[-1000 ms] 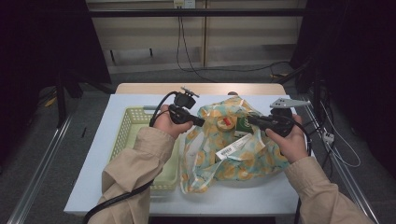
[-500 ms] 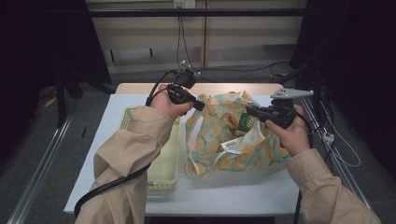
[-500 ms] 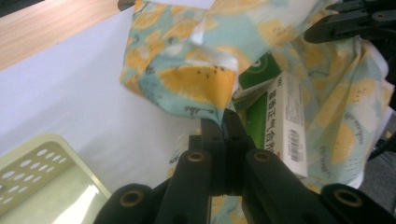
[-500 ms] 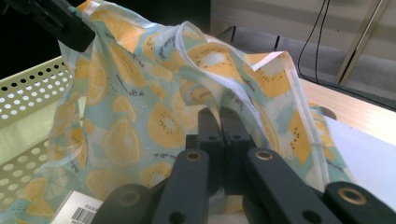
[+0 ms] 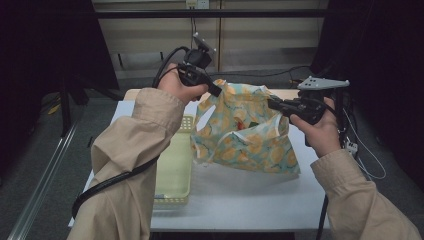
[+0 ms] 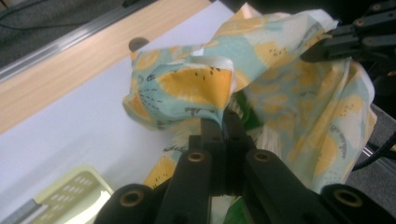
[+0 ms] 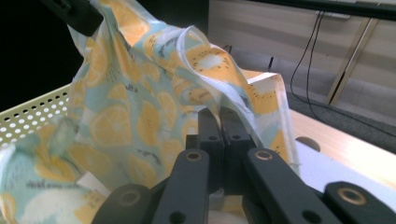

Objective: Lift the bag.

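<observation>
In the high view, a cloth bag printed with orange slices hangs above the white table, its bottom edge toward 6 o'clock. The left gripper pinches the bag's rim at 11 o'clock of the fabric, and the right gripper pinches the opposite rim at 2 o'clock, so the mouth is stretched between them. A pale yellow perforated basket lies on the table at 9 o'clock of the bag, just beside it.

In the left gripper view, the two black jaws stand pressed together with a fold of the bag clamped between their tips. Something green shows inside the opening at 3 o'clock of the jaws. The other gripper bites the cloth at 2 o'clock.

In the right gripper view, the jaws are likewise closed tight on the bag's white-hemmed rim. The basket sits at 9 o'clock, behind the fabric.
</observation>
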{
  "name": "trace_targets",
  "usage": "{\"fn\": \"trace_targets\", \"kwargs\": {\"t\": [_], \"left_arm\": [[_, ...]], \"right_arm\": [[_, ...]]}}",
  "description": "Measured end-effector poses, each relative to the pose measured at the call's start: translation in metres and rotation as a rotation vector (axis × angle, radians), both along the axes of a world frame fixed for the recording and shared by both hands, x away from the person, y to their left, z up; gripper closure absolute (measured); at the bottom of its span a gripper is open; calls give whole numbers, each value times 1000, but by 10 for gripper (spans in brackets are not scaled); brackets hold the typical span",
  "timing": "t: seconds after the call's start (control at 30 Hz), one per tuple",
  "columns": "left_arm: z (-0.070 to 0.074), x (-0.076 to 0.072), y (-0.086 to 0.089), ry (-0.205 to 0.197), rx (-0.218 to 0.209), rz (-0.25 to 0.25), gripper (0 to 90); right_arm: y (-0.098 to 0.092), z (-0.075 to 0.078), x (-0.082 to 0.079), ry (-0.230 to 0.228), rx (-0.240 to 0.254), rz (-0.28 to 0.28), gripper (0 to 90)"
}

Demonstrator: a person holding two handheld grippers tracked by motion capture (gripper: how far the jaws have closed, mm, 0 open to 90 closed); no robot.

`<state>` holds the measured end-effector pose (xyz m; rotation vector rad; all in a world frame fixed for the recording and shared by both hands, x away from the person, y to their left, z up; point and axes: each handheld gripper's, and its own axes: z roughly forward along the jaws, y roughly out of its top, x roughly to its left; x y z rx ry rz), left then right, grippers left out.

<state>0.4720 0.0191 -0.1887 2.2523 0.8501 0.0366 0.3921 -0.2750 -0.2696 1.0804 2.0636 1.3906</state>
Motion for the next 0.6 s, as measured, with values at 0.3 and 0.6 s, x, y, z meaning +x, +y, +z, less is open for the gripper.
{"fn": "trace_targets", "kwargs": {"t": [0.3,0.6], "left_arm": [[23,5,-5,-22,-6,1,900],[2,8,15,-4,-16,24,900]], "right_arm": [[8,23,3,-40,16,10,893],[20,2,5,-2,22,43,890]]}}
